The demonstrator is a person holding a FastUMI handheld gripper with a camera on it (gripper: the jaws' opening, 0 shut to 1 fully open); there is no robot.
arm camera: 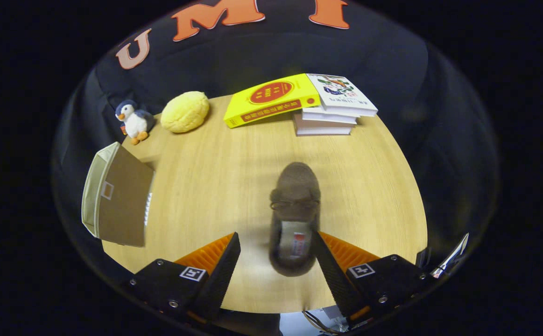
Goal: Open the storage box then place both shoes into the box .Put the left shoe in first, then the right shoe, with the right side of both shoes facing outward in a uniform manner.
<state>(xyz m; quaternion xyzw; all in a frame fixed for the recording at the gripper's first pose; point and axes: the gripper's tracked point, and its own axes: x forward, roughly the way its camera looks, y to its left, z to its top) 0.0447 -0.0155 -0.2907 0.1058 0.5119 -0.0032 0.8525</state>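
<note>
A brown furry shoe (295,205) lies on the wooden table (215,177), toe pointing away, heel toward me. My gripper (276,249) is open. The shoe's heel sits between the fingers, close against the right finger (334,270), with a wide gap to the left finger (217,270). The storage box (115,198), beige with a brown lid, stands at the table's left edge, beyond and left of the left finger. I cannot tell whether its lid is open.
At the back of the table a yellow book (271,99) leans on a stack of white books (334,112). A yellow plush bun (186,112) and a small penguin toy (133,121) sit at the back left.
</note>
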